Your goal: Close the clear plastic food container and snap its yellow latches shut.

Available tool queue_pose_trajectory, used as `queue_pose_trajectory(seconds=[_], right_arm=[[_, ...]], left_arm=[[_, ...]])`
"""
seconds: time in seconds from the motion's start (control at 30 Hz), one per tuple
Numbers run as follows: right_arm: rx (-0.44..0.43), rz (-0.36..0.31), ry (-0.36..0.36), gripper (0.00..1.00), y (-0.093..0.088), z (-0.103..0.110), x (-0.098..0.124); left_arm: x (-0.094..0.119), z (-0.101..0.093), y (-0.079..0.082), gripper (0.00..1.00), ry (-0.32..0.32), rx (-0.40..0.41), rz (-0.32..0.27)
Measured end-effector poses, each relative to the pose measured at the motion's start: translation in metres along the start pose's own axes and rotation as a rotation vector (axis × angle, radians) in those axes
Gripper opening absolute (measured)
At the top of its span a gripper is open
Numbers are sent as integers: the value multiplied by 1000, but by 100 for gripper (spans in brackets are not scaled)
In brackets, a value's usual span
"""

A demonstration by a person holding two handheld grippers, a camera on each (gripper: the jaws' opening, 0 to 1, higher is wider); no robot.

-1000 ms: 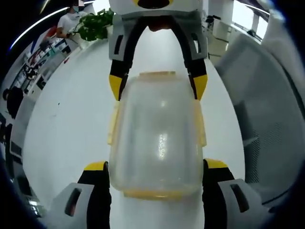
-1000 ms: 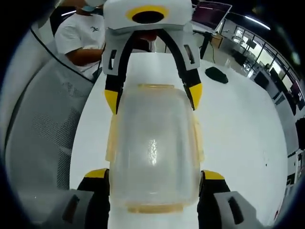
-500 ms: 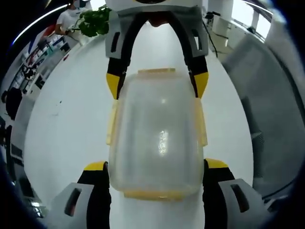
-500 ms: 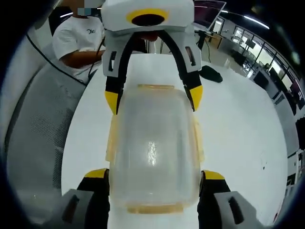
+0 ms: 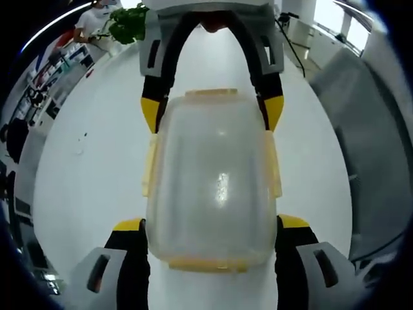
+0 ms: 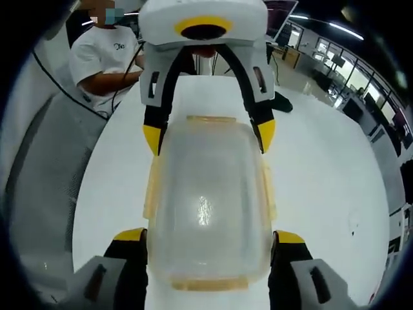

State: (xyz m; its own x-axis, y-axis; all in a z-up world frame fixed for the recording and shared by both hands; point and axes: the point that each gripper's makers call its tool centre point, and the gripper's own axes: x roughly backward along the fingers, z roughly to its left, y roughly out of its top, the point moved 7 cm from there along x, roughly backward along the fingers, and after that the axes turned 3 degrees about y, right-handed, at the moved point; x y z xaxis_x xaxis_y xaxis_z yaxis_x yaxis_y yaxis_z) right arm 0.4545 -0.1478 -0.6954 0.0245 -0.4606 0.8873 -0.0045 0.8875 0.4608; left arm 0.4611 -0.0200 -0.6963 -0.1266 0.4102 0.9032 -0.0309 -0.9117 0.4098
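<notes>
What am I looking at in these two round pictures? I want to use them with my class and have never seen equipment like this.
A person holds a two-jaw gripper in each hand, and each carries a fisheye camera looking forward along its own jaws. So each picture is taken from one gripper.

In the left gripper view, the left gripper has black jaws with yellow tips, one on either side of a clear plastic box with yellow latches, standing on a white table. The right gripper faces it from the box's far end.

The right gripper view shows the same box from the opposite end. There a person in a white shirt sits beyond the table.

Both grippers straddle the box's ends; whether they press it I cannot tell.
</notes>
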Motion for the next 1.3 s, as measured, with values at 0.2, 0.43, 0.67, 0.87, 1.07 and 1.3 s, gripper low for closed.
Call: queue_pose_trajectory(seconds=[0.2, 0.43, 0.67, 0.87, 1.07, 1.3], right_arm=[[1, 3, 3, 78, 0, -2, 0], [2, 10, 6, 78, 1, -1, 0], [-19, -4, -39, 100, 4, -2, 1], [-61, -47, -25, 99, 10, -2, 9], [-54, -17, -37, 97, 4, 2, 11], [-76, -41, -57, 95, 5, 7, 20]], left_arm=[[0, 3, 0, 79, -9, -3, 5], [0, 1, -1, 79, -5, 1, 7], [2, -1, -1, 89, 8, -2, 15], [8, -5, -3, 99, -2, 42, -3], [14, -4, -3, 99, 19, 69, -24], [22, -7, -1, 99, 37, 98, -44]])
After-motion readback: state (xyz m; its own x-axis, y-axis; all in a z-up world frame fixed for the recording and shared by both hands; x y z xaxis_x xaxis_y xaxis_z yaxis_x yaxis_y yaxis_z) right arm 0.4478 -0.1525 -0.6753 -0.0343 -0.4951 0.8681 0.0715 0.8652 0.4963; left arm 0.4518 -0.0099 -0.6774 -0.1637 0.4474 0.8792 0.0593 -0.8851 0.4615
